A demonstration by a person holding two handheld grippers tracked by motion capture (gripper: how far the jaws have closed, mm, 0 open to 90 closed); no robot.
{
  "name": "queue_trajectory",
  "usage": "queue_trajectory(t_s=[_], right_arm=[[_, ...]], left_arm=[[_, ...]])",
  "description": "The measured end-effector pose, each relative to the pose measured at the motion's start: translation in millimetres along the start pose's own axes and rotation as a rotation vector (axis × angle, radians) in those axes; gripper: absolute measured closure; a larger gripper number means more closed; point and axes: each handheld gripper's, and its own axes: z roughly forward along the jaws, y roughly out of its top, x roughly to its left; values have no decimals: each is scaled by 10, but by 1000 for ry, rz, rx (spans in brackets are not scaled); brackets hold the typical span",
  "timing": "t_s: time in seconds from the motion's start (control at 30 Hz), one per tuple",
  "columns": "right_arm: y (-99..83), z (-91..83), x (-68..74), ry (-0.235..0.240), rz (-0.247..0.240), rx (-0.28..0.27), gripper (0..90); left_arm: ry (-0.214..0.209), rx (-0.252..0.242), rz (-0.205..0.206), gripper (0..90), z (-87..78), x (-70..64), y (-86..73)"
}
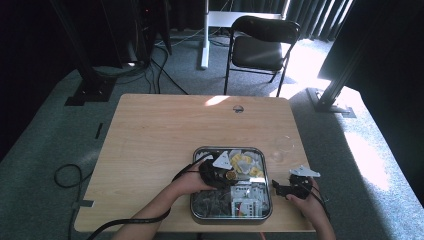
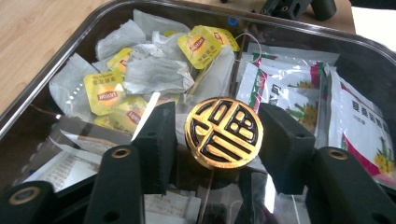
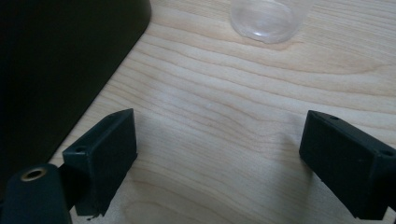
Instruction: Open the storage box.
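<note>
Gold knob (image 2: 223, 132) between left gripper (image 2: 219, 140) fingers, above tin (image 2: 56, 60)

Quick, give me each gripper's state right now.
Left gripper: jaws around the gold knob of the tin's clear lid; contact unclear.
Right gripper: open, empty, over the table.

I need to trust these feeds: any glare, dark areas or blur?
High view: sunlight washes out the floor at right; the tray is small and soft. Left gripper view: sharp, glare on the foil sachets. Right gripper view: tray wall in black shadow, clear cup washed out.
</note>
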Motion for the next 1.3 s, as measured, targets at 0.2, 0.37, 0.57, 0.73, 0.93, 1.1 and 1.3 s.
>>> queue_trajectory(t_s=[0.2, 0.37, 0.57, 0.73, 0.93, 1.1, 1.3], right_arm=[[0, 0, 1, 0, 1, 0, 105], [0, 0, 0, 0, 1, 0, 105], [0, 0, 0, 0, 0, 0, 105], [1, 0, 0, 0, 1, 0, 104], [0, 0, -1, 0, 0, 0, 105], [1, 0, -1, 0, -1, 0, 105], [1, 0, -1, 0, 0, 0, 104]], left_arm=[[-3, -17, -25, 587, 11, -7, -3], [-6, -15, -24, 592, -1, -17, 7], [2, -8, -11, 592, -55, -18, 75], [-3, -18, -10, 593, -133, -5, 139], [10, -16, -13, 592, -210, 27, 149], [16, -18, -27, 593, -279, 64, 122], [35, -22, -42, 593, -376, 122, 72]])
